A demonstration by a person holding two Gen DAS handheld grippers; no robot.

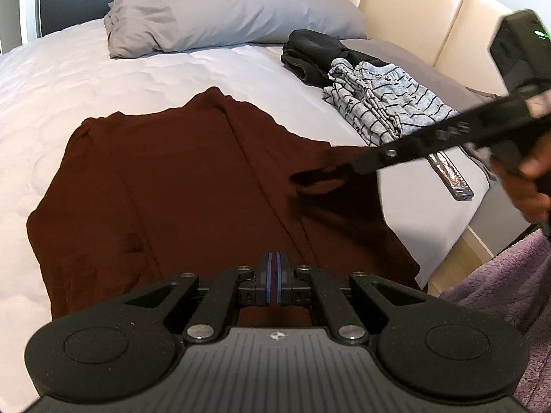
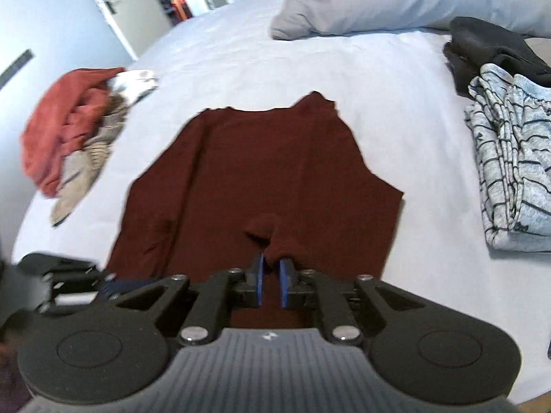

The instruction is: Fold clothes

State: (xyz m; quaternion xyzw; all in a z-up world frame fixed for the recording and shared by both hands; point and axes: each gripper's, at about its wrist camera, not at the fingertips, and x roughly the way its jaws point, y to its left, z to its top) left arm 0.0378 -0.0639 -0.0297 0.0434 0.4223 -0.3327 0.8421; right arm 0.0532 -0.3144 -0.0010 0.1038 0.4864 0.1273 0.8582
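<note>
A dark maroon shirt (image 1: 193,179) lies spread on the white bed, partly folded lengthwise; it also shows in the right wrist view (image 2: 261,172). My left gripper (image 1: 274,258) is shut on the shirt's near hem, with maroon cloth pinched between its blue pads. My right gripper (image 2: 270,261) holds a bunched fold of the same shirt between its blue pads, which stand slightly apart around the cloth. The right gripper also shows in the left wrist view (image 1: 365,163), over the shirt's right side.
A folded grey striped garment (image 1: 382,106) and a black garment (image 1: 310,55) lie at the right of the white bed (image 1: 69,79). A grey pillow (image 1: 220,13) lies at the headboard. A phone (image 1: 451,175) lies near the bed's right edge. A heap of unfolded clothes (image 2: 75,127) lies at the left.
</note>
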